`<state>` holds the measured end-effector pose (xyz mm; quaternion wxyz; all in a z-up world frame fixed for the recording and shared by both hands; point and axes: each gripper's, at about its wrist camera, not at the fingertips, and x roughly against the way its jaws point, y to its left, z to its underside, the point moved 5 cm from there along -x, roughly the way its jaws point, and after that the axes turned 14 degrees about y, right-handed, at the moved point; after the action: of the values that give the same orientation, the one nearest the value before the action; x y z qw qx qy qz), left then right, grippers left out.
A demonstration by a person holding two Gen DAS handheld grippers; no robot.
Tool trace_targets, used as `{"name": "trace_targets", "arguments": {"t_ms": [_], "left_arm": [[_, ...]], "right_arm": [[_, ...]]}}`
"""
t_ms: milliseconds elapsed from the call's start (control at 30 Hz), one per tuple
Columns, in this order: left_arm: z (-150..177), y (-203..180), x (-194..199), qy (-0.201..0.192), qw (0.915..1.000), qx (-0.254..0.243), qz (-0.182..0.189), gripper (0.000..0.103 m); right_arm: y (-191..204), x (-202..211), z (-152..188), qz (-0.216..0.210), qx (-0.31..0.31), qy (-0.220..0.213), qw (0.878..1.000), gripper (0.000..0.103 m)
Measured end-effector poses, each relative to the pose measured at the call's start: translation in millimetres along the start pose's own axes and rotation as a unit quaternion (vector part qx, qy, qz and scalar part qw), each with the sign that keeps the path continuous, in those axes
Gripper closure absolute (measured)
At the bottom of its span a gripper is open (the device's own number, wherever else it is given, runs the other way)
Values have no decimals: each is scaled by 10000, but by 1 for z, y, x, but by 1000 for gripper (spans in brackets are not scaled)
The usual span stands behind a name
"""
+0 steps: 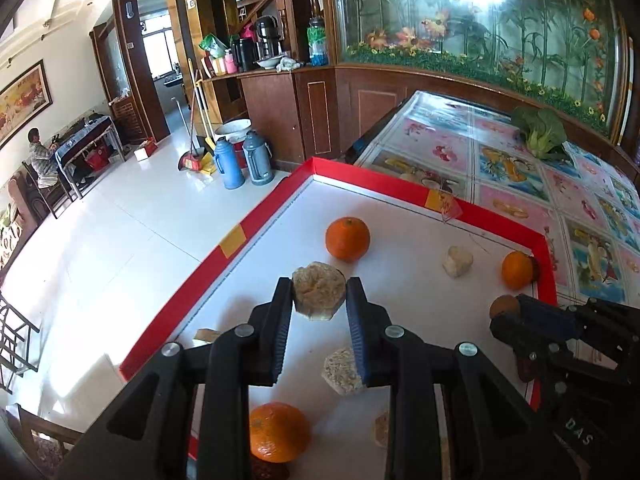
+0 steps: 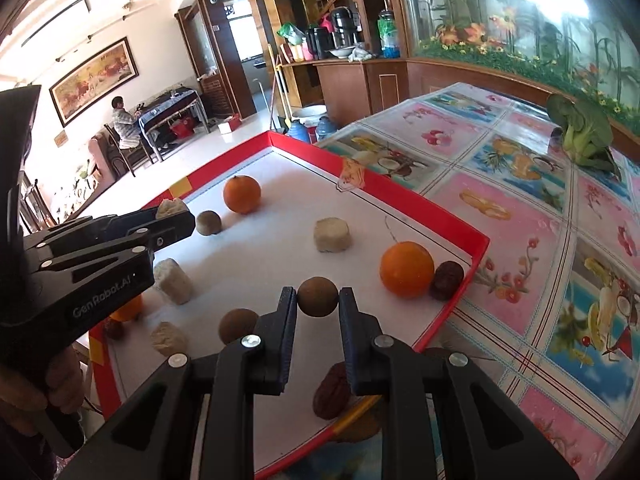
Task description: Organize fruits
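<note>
The left hand-held gripper [image 1: 319, 294] is closed about halfway onto a pale, crumbly hexagonal cake [image 1: 318, 290], its blue pads touching the cake's two flat sides near the fingertips; the right hand-held gripper [image 2: 318, 297] is closed about as far on a small round brown fruit [image 2: 317, 296], pinched at its widest line right at the fingertips. Both sit over the white tray [image 2: 452, 226] with the red rim, which lies on the flower-patterned bench [image 2: 532, 216]. The brown fruit looks hard and smooth, so with so little pad on it I judge it could squirt forward out of the jaws if the squeeze tightens or the wrist tips, and roll toward the orange [image 2: 406, 274] and the dark dried fruit [image 2: 446, 280] just ahead and right of the right gripper, or over the low rim. The cake looks brittle; too firm a grip may break off corners, too light a one lets it drop onto the second hexagonal cake [image 1: 344, 369] below the left gripper's right finger. An orange [image 1: 347, 238] sits just beyond the left gripper's tips, and another orange [image 1: 279, 431] beneath its body, so a low sweep could knock either one rolling. The two grippers are near each other and could collide if both move inward
</note>
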<state>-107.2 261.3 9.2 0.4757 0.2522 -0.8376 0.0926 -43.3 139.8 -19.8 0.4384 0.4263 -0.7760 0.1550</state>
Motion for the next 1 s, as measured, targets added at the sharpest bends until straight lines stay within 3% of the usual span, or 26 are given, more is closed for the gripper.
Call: {"name": "trace_targets", "arguments": {"t_ms": [400,467,533,600,733,867,1000], "left_arm": [[3,-17,-13,270,9993,-239,-72,73],[4,-19,-15,349,9989,-286,-85,71],[5,-20,-14,341,9989,-303,-90,61],[5,-19,-7,252,9992,-287,-91,49],[3,-16,18,-84,9996,-261,-118,36],[2,-10,51,-474,9986,-174,-126,25],[4,-4,85,-820,9965,-104,-93,15]], "right_arm": [[1,-8,0,62,5,203,9998,82],[1,-7,1,66,9,221,9997,71],[0,-3,1,51,-32,192,9998,58],[-1,5,0,53,-78,61,9999,57],[-1,28,-2,157,-130,-348,9992,56],[-4,57,5,268,-447,-822,9953,46],[1,87,18,505,-636,-1260,9887,44]]}}
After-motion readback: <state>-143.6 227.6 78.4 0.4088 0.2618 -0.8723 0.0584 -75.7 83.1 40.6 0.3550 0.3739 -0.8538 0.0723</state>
